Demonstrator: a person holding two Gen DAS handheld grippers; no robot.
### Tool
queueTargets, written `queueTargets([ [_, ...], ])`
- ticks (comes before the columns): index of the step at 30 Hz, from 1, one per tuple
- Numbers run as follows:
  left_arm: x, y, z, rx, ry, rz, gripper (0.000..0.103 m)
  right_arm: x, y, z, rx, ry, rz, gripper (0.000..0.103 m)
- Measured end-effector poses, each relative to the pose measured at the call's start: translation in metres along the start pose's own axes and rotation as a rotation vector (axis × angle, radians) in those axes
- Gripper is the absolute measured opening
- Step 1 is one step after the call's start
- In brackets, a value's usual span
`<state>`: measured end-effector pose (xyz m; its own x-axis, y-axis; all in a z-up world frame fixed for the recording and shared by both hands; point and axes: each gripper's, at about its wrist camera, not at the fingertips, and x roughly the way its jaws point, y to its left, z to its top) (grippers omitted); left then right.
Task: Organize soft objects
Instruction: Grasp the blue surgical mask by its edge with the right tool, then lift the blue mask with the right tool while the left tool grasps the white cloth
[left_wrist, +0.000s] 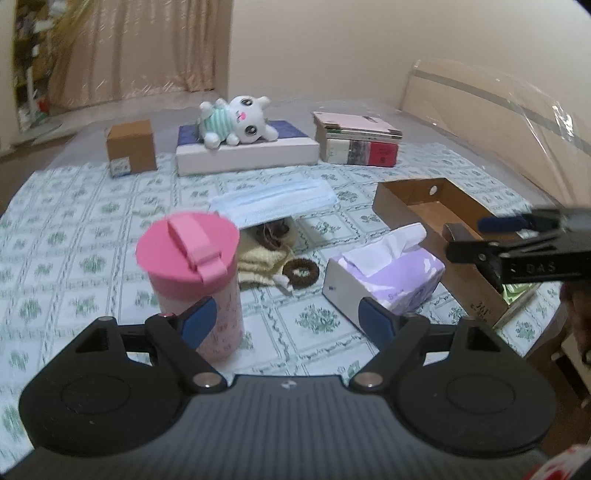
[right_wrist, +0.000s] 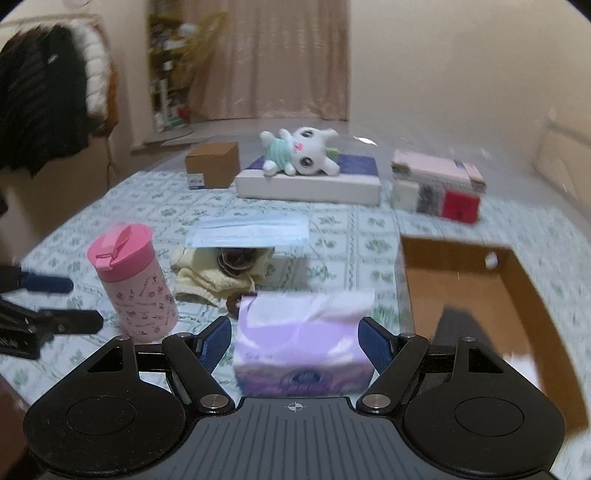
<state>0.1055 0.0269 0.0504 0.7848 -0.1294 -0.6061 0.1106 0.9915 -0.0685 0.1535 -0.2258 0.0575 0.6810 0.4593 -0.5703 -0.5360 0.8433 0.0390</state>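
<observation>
My left gripper (left_wrist: 288, 321) is open with nothing between its fingers. A pink lidded cup (left_wrist: 192, 273) stands just beyond its left fingertip. Past the cup lie a yellow cloth (left_wrist: 258, 262), a brown hair scrunchie (left_wrist: 301, 271) and a blue face mask (left_wrist: 273, 203) draped over a dark item. A purple tissue box (right_wrist: 303, 343) sits on the table just ahead of my open right gripper (right_wrist: 295, 345), and the pads do not touch it. In the left wrist view, the right gripper (left_wrist: 480, 238) hovers over the cardboard tray (left_wrist: 402, 192). A white plush toy (left_wrist: 240, 120) lies at the back.
The plush rests on a flat white box (left_wrist: 243, 155). A small brown carton (left_wrist: 131, 147) stands to its left and a stack of books (left_wrist: 358, 142) to its right. The surface is a green-patterned cloth (left_wrist: 74, 229). A dark jacket (right_wrist: 48, 96) hangs at the far left.
</observation>
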Motion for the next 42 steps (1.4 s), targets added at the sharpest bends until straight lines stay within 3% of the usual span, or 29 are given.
queueTargets([
  [12,0.014,0.037,0.052,0.16,-0.001,-0.031,0.082,0.078,0.023,0.037,-0.509,0.055,0.089,0.075],
  [21,0.045,0.069,0.087,0.284,0.057,-0.052,0.082,0.152,0.039,0.042,-0.816,0.097,0.077,0.075],
  [27,0.068,0.083,0.095,0.319,0.084,-0.071,0.082,0.201,0.04,0.044,-0.96,0.141,0.089,0.075],
  [34,0.088,0.091,0.101,0.327,0.088,-0.078,0.082,0.245,0.037,0.047,-1.036,0.179,0.098,0.075],
  [36,0.091,0.092,0.102,0.328,0.091,-0.079,0.082,0.251,0.037,0.048,-1.05,0.197,0.11,0.064],
  [37,0.093,0.093,0.103,0.33,0.091,-0.078,0.082,0.252,0.038,0.048,-1.055,0.208,0.109,0.047],
  [38,0.093,0.093,0.103,0.331,0.092,-0.077,0.082,0.251,0.037,0.049,-1.052,0.211,0.103,0.039],
  [42,0.093,0.092,0.105,0.33,0.092,-0.071,0.082,0.232,0.032,0.057,-0.974,0.198,0.108,0.022],
])
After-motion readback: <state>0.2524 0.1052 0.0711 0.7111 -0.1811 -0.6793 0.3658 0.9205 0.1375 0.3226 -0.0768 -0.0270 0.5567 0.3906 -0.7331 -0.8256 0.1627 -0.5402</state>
